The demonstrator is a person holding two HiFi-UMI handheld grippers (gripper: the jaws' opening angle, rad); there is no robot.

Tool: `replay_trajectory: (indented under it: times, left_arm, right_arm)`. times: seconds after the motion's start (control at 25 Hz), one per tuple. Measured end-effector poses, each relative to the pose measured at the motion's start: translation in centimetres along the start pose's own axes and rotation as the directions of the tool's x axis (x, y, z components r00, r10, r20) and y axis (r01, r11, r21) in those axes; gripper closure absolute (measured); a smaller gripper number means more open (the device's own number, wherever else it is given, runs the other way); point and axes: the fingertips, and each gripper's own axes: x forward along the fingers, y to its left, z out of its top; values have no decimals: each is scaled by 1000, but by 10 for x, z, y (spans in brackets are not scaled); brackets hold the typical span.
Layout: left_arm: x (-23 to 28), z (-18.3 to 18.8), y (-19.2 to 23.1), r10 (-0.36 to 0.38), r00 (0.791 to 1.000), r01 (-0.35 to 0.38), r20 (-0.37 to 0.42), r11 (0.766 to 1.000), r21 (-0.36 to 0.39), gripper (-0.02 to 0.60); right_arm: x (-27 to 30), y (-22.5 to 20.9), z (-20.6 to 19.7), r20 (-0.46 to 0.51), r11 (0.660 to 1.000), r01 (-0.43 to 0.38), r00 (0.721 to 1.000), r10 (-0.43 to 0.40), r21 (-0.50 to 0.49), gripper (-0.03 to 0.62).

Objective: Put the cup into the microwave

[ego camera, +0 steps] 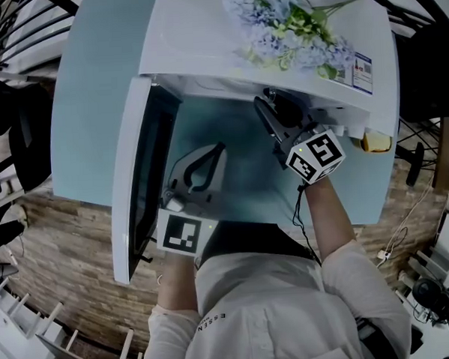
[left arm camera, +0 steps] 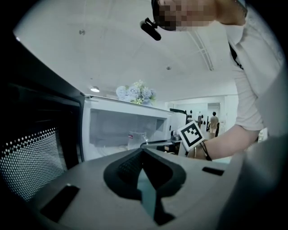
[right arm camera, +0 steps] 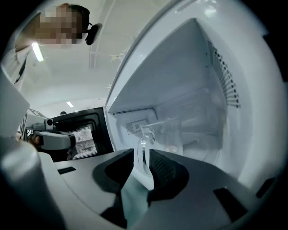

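Right gripper point(right arm camera: 141, 151) parted, cup point(right arm camera: 172, 132) handle between jaws, inside microwave point(right arm camera: 195, 74).

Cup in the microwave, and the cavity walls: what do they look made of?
Cup: clear glass or perhaps clear plastic, glossy; the cavity shows through its body and handle. Cavity walls: smooth white, probably painted or enamelled metal; the right wall has punched vent holes.

The cup point(right arm camera: 145, 150) is clear and glossy, either glass or plastic. The microwave point(right arm camera: 189, 90) cavity is smooth, shiny white. Its door point(left arm camera: 27, 157), at left, carries a perforated metal screen. The table point(ego camera: 93, 107) is smooth pale blue, and the floor point(ego camera: 63, 251) is matt wood plank.
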Motion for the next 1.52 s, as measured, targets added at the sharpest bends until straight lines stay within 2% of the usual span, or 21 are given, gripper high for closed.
replay_trajectory:
  times: [0.44, 0.72, 0.8, 0.92, 1.04, 1.16, 1.32, 1.52]
  left_arm:
    - [8, 16, -20, -26, 1000, 25, 10, 999, 21, 581]
    - [-3, 48, -51, -25, 998, 21, 54, 997, 76, 581]
    - [-9, 57, -60, -19, 997, 12, 69, 995, 101, 581]
    - [-20, 69, -74, -9, 997, -2, 81, 991, 135, 581]
    - [-32, 84, -89, 6, 994, -21, 107, 990, 142, 581]
    - [-45, 97, -102, 23, 992, -42, 126, 987, 157, 581]
    - [-58, 105, -116, 28, 991, -57, 131, 973, 225, 581]
    - [-78, 115, -124, 51, 988, -81, 143, 975, 209, 581]
  right_arm:
    - [-42, 2, 0, -13, 996, 84, 996, -83, 22, 476]
    - [-96, 20, 32, 46, 994, 84, 995, -87, 76, 477]
    - [-111, 29, 42, 55, 995, 81, 995, -85, 62, 490]
    - [-136, 39, 58, 73, 995, 97, 992, -98, 29, 547]
    - [-162, 57, 77, 101, 997, 74, 992, -72, -21, 577]
    - [-186, 72, 93, 129, 996, 65, 990, -57, -64, 577]
    - [-214, 87, 108, 158, 995, 68, 986, -56, -77, 577]
    - [-240, 109, 128, 223, 989, 89, 973, -60, -121, 578]
